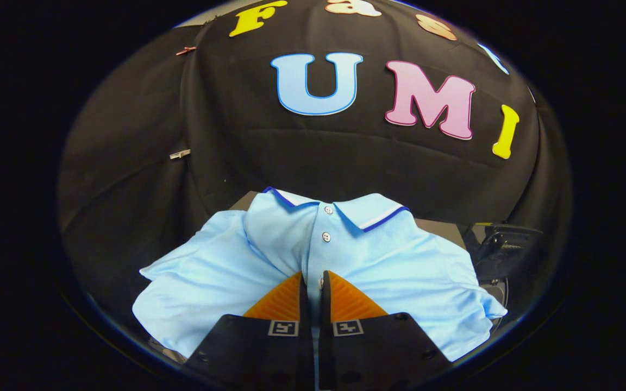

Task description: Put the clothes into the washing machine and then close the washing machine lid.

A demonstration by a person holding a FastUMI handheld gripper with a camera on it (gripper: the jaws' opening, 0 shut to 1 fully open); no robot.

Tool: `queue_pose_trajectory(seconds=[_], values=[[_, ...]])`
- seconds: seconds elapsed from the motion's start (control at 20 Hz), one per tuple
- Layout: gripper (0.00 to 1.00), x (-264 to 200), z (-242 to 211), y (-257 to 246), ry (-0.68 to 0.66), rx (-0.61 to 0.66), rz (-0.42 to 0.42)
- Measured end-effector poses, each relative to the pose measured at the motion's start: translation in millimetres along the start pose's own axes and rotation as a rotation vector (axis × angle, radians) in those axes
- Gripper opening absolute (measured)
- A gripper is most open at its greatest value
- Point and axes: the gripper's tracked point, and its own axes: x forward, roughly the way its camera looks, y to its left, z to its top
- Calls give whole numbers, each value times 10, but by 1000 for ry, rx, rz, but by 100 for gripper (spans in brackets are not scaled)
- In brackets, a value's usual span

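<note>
- The light blue polo shirt is the main thing here, spread out in a loose heap right under and ahead of the gripper, collar pointing away toward the booth's black cloth wall.
- Its collar has a dark blue and white edge, and two small white buttons sit on the placket just beyond the fingertips.
- The gripper comes in low and level over the shirt, aimed pretty much straight down the button line, with the fingers almost together and only a thin gap between them.
- A narrow strip of the blue fabric runs up between the two fingers, so it looks clamped on the shirt's front, right below the lower button.
- The shirt drapes over a dark counter, which peeks out behind the collar and shoulder on the right side.
- Off to the right of the shirt there's some dark, shiny hardware, partly covered by the sleeve; hard to tell what it actually is.
</note>
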Motion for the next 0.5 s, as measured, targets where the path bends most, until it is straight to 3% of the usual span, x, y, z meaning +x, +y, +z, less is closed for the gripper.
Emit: queue_pose_trajectory(seconds=[0.5], values=[[8, -442, 211, -407, -46, 71, 184]])
